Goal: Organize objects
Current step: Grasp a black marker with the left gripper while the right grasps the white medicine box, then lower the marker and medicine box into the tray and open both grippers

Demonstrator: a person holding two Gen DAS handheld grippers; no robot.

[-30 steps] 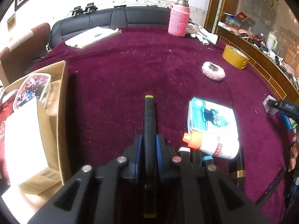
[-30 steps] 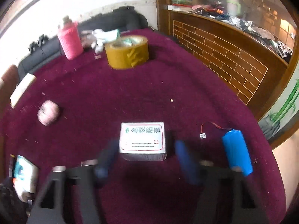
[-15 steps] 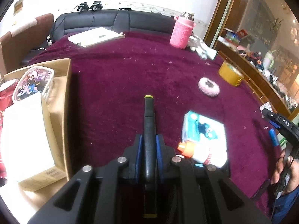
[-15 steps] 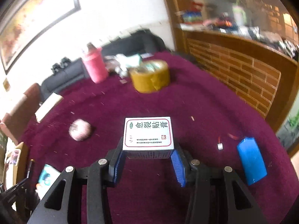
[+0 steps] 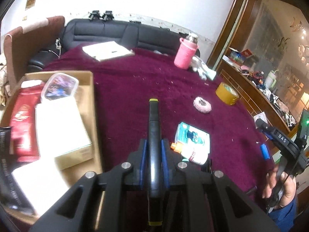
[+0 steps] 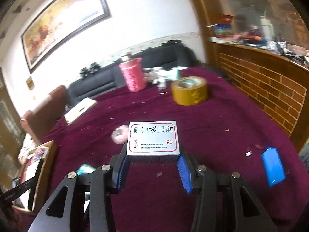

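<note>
Right gripper (image 6: 152,167) has the small white box (image 6: 153,139) clamped between its fingers and lifted off the table (image 6: 222,127); a second ago it lay flat with the fingers spread around it. Left gripper (image 5: 154,154), clenched on the black marker (image 5: 154,127), has risen and now hangs near the cardboard box (image 5: 90,104) at the table's left edge. Both look headed there.

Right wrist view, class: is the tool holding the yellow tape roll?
No, the right tool grips a small white box, while the tape roll sits farther back on the cloth.
</note>
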